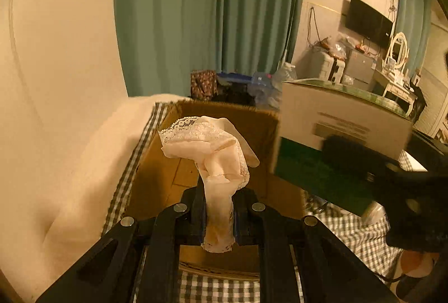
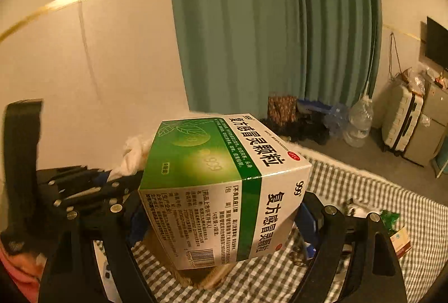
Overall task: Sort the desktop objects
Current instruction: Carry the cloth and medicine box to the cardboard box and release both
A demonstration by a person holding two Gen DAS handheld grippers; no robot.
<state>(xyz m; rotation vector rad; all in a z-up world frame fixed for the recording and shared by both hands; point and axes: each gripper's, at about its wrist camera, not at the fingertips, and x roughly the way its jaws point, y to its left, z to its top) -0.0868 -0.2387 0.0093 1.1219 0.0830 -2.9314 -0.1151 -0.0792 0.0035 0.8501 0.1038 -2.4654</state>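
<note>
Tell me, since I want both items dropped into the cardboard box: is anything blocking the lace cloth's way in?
Nothing visible does. The left tool holds the lace cloth right over the open cardboard box. The medicine box, held in the right tool, hangs off to the right side.

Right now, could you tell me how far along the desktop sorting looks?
Nothing visibly done: the cardboard box looks empty so far. In hand: the left gripper is shut on a lace cloth above the box, and the right gripper clamps a green medicine box beside it. Left: small items lie on the checked tablecloth.
</note>
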